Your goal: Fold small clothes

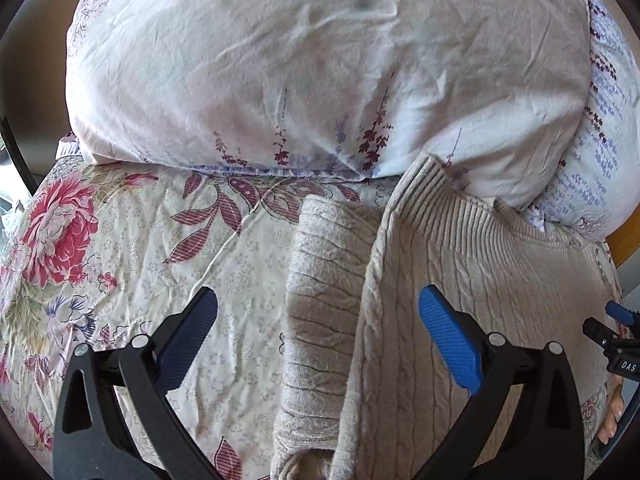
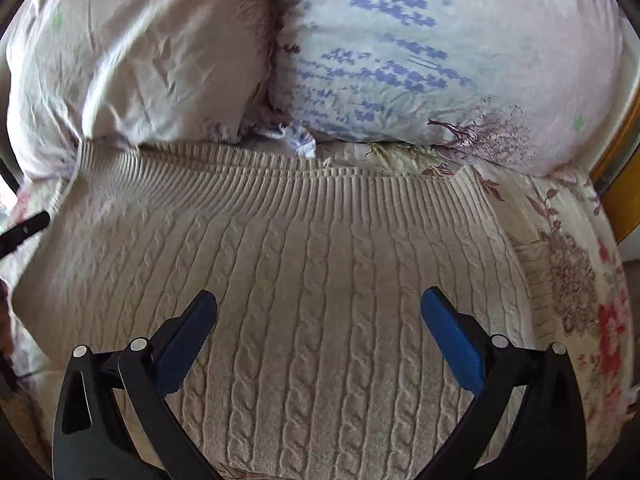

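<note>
A bed seen from two gripper cameras. In the left wrist view, the floral bedsheet with pink peonies fills the left side. The left gripper hangs above it with its blue-padded fingers spread wide apart and nothing between them. Under the gap between the fingers lies a folded sleeve of a beige cable-knit sweater, and the sweater's body spreads to the right, its ribbed hem touching a pale pillow that lies across the head of the bed. At the far right edge, part of the other gripper shows, with fingertips of a person's hand below it.

In the right wrist view, a black tip of the left gripper pokes in at the left edge. The right gripper hovers over the middle of the sweater, its fingers wide apart and holding nothing. The sweater lies flat on the sheet, ribbed hem against two pillows, one pale and one printed with lavender sprigs. A wooden bed frame shows at the right edge.
</note>
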`<state>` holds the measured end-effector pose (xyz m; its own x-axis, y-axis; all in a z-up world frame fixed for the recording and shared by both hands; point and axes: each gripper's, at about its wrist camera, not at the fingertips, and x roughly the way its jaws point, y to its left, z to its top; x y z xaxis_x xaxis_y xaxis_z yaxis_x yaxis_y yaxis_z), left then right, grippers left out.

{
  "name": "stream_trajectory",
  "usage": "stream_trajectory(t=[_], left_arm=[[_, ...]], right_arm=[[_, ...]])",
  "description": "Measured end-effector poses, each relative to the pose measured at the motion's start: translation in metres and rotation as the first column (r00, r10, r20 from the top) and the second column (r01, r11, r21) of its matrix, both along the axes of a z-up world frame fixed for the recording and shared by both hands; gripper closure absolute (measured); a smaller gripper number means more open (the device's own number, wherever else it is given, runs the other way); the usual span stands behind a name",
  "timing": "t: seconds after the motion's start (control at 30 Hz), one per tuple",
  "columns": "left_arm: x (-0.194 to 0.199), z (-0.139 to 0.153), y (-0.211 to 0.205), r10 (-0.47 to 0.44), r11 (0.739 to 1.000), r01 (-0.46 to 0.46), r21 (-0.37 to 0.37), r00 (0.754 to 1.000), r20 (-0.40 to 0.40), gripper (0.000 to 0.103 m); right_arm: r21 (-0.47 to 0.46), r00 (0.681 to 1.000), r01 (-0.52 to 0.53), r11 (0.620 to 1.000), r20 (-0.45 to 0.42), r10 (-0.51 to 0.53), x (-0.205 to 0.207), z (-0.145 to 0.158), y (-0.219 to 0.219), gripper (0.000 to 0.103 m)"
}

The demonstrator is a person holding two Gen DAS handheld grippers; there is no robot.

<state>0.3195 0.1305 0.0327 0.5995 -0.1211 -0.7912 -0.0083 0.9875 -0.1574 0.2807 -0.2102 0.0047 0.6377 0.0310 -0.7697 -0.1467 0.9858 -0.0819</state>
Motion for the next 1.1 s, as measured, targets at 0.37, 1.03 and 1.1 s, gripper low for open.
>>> stream_trajectory(t=[0.37, 1.03, 1.1], left_arm=[[0.006, -0.019, -0.010, -0.078, 0.993, 0.070, -0.100, 0.993, -0.087, 0.002], [0.012, -0.016, 0.006, -0.103, 0.994, 0.099, -0.039, 0.985, -0.140, 0.015], [0.012, -0.015, 0.004, -0.136, 0.990, 0.129, -0.065, 0.982, -0.130, 0.032]], right_arm=[[0.073, 0.999, 0.035, 0.997, 0.009, -0.036, 0.006, -0.024, 0.028, 0.001], [0.102, 0.998, 0.027, 0.994, 0.053, -0.033, 0.000, -0.023, 0.021, 0.001], [0.102, 0.998, 0.028, 0.994, 0.051, -0.033, 0.001, -0.023, 0.020, 0.001]])
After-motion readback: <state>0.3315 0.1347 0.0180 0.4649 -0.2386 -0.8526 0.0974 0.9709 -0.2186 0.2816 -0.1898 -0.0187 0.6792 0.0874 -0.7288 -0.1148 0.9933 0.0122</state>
